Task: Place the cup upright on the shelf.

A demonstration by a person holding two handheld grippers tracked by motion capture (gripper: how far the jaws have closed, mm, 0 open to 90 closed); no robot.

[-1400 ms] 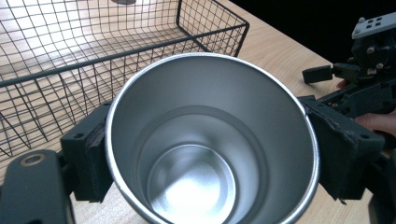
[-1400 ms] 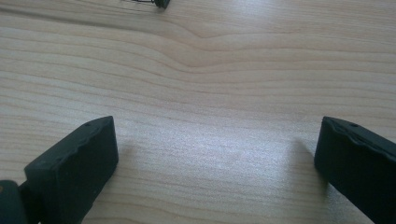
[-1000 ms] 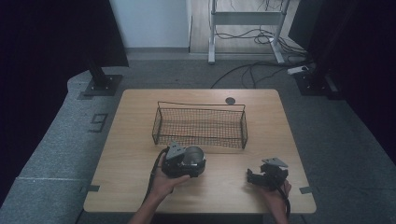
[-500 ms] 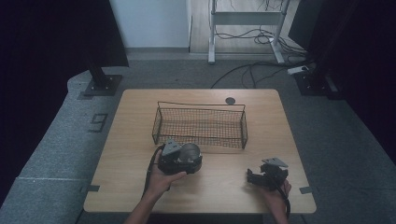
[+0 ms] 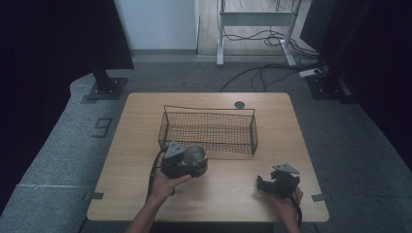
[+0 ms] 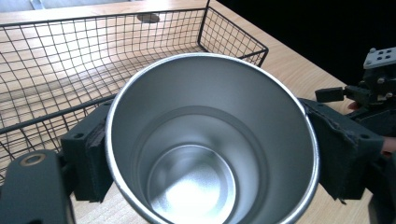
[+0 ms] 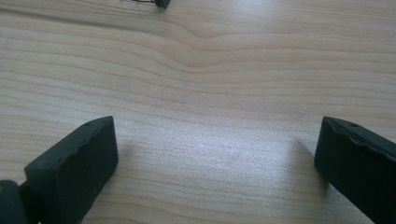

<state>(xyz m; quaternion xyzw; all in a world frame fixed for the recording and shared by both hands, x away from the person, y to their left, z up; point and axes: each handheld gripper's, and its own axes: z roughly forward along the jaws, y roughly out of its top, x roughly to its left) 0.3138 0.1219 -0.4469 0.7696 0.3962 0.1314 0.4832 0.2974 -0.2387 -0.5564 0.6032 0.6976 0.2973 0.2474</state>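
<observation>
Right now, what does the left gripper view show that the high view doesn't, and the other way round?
Left gripper view: the bare inside of the steel cup, with the left tongs' pads pressing its sides. High view: the whole table, the person's hands and the grey floor. Both: the wire basket, the cup and the right tongs.

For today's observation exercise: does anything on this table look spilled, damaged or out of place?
Nothing stands out. The metal cup is empty and undented, clamped in the left gripper beside the wire basket. The right gripper rests open on the bare wooden table.
</observation>
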